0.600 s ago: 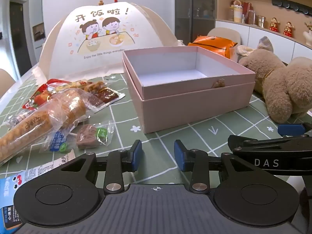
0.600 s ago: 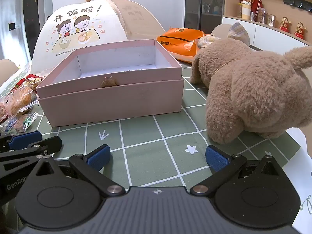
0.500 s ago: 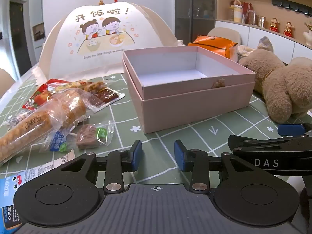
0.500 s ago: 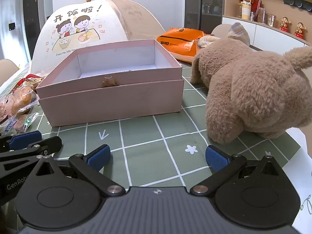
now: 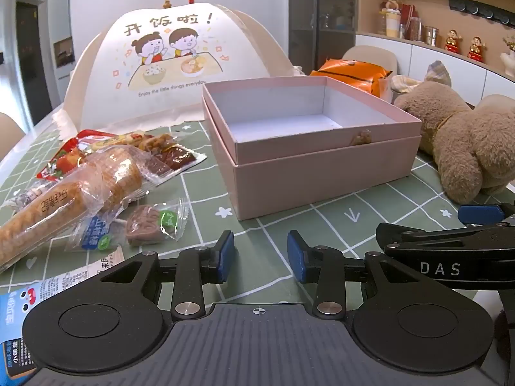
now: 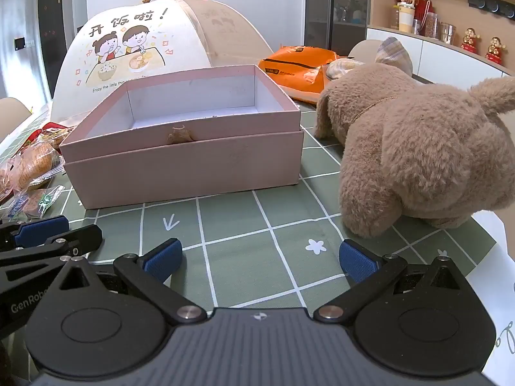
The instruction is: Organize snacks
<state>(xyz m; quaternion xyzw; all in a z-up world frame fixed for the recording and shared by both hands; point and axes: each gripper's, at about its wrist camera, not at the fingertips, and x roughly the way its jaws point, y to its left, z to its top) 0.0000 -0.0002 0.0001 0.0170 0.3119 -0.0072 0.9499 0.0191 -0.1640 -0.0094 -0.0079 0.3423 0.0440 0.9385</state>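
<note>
The left hand-held gripper [image 5: 260,255] hangs low over the near part of the green, white-gridded surface [image 5: 322,225], its blue-padded jaws partly apart with nothing between them. The right hand-held gripper [image 6: 260,259] hangs just to its right, jaws spread wide and empty over the same cloth; each tool's black frame shows at the edge of the other's view.

Just beyond the left hand-held gripper, slightly left, lies a small clear-wrapped brownish-purple cake with a green sticker [image 5: 151,223]. Touching it on the left is a long golden waffle cone in clear plastic wrap [image 5: 64,206], which rests across a heap of red and brown snack packets [image 5: 135,148]. A blue and white printed packet [image 5: 19,302] lies at the near left edge.

Farther in, at the middle of the surface, stands an open square pink cardboard box [image 5: 322,173] with a white inside, seated in a slightly wider pink base; nothing can be seen in it. To its right a fluffy brown plush toy [image 6: 418,148] lies near the box without touching it. Behind the box stand a white domed food cover printed with two cartoon children [image 5: 170,61] and, to the far right, an orange foil bag [image 6: 299,64].
</note>
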